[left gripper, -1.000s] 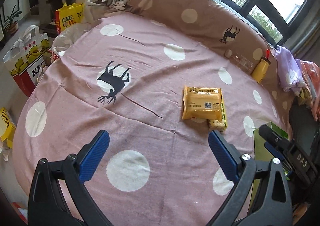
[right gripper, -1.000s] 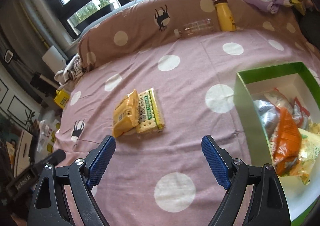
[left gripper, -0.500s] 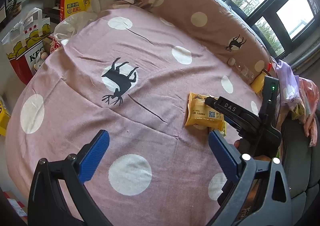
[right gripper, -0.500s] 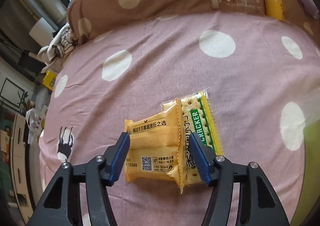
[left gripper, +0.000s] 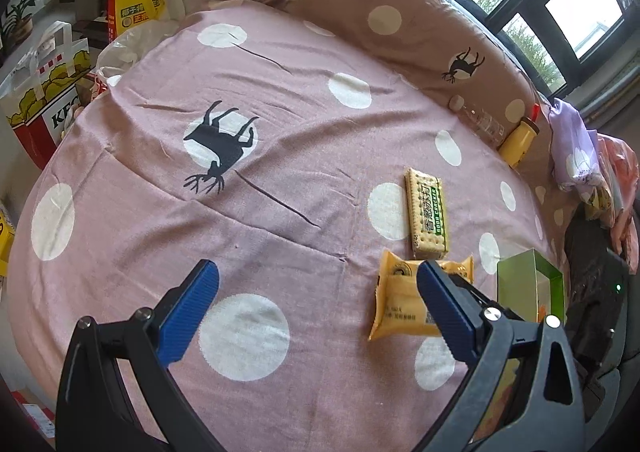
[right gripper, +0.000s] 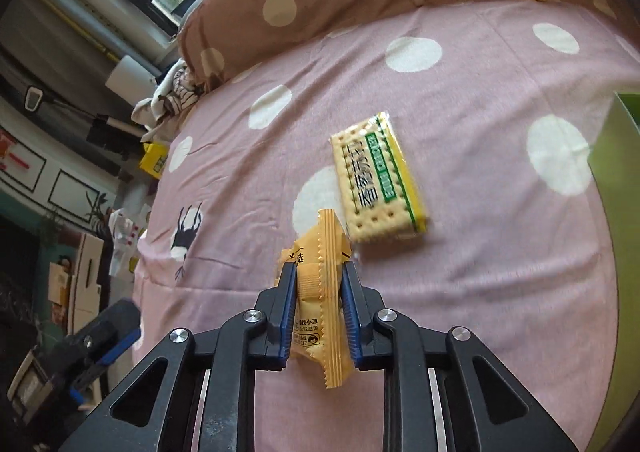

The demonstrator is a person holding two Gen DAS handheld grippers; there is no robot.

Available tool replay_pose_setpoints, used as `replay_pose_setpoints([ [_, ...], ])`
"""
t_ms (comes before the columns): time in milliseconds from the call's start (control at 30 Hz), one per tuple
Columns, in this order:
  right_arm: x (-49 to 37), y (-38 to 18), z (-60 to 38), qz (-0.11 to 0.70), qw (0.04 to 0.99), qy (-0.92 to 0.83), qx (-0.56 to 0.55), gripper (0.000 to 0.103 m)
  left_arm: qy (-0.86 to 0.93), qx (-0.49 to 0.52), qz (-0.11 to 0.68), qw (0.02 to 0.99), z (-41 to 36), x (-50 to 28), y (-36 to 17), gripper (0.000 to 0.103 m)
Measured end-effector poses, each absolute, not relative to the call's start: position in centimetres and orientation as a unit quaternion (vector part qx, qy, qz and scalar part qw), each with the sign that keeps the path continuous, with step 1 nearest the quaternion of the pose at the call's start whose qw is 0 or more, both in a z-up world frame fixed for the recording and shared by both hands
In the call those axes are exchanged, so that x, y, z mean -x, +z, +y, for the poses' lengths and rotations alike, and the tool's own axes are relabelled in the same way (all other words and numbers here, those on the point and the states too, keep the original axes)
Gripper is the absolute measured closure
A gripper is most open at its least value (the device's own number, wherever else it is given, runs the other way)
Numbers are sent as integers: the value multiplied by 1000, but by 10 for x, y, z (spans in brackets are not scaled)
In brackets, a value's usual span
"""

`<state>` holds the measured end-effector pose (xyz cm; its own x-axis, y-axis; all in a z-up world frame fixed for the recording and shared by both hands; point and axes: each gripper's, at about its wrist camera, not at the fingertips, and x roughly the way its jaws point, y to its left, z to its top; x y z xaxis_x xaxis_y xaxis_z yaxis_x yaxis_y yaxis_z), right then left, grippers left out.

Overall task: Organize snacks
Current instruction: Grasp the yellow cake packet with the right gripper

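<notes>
On a bed (left gripper: 280, 179) spread with a pink sheet of white dots and black deer, the left gripper (left gripper: 316, 308) hangs above the cloth with its blue fingers (left gripper: 188, 304) wide apart and nothing between them; to its right an orange-yellow snack packet (right gripper: 320, 292), crimped along its serrated seams and printed with dark characters, is clamped edge-on between the fingers (right gripper: 287, 312) of the right gripper (right gripper: 318, 312), its wrapper bulging above and below the pads; in the left wrist view the same packet shows low on the sheet, partly behind the near finger; just beyond it a clear-wrapped block of soda crackers (left gripper: 427, 216), pale biscuit with a green and yellow band, lies flat on the sheet, close to the packet but apart from it; farther right stands a green box (left gripper: 516, 284) with a white inside, something orange showing low within, the rest of its contents hidden; at the brown dotted bolster (left gripper: 384, 15) behind lie a clear plastic bottle (left gripper: 480, 119) and a yellow bottle (left gripper: 520, 139) with a red cap.
</notes>
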<state>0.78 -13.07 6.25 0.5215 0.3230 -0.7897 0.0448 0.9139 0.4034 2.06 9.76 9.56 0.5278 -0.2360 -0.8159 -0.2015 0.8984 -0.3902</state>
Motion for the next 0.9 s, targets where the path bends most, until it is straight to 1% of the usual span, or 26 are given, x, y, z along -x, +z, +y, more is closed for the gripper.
replay_pose_setpoints([
  [133, 19, 67, -142, 487, 850, 69, -191, 79, -30, 216, 492, 843, 82, -19, 93, 3],
  [267, 30, 61, -159, 491, 856, -4, -162, 79, -51, 199, 497, 843, 63, -16, 90, 4],
  [300, 28, 60, -164, 491, 854, -6, -172, 77, -60, 194, 501, 841, 57, -16, 88, 4],
  [333, 27, 58, -170, 497, 848, -6, -184, 74, -67, 189, 505, 840, 52, -16, 86, 5],
  [367, 28, 58, -175, 500, 844, -6, -194, 70, -77, 184, 509, 837, 46, -16, 83, 7],
  [400, 29, 59, -179, 498, 843, -4, -204, 60, -85, 178, 514, 835, 40, -16, 80, 11],
  [433, 31, 61, -182, 490, 846, 0, -212, 48, -93, 171, 522, 831, 33, -16, 76, 13],
  [500, 32, 64, -185, 479, 850, 7, -221, 36, -109, 163, 537, 820, 21, -17, 68, 21],
  [567, 33, 64, -184, 480, 848, 17, -222, 36, -124, 164, 551, 809, 10, -17, 59, 24],
  [600, 31, 63, -184, 484, 846, 24, -224, 36, -130, 164, 557, 804, 5, -16, 56, 29],
  [633, 33, 60, -184, 487, 843, 28, -227, 36, -135, 165, 562, 799, 0, -16, 53, 32],
  [733, 33, 51, -190, 497, 833, 29, -243, 36, -160, 158, 573, 788, -17, -16, 47, 35],
  [800, 32, 46, -192, 502, 827, 31, -252, 36, -177, 156, 576, 783, -27, -14, 44, 44],
  [900, 30, 42, -195, 500, 822, 43, -267, 36, -190, 154, 584, 774, -38, -15, 38, 53],
])
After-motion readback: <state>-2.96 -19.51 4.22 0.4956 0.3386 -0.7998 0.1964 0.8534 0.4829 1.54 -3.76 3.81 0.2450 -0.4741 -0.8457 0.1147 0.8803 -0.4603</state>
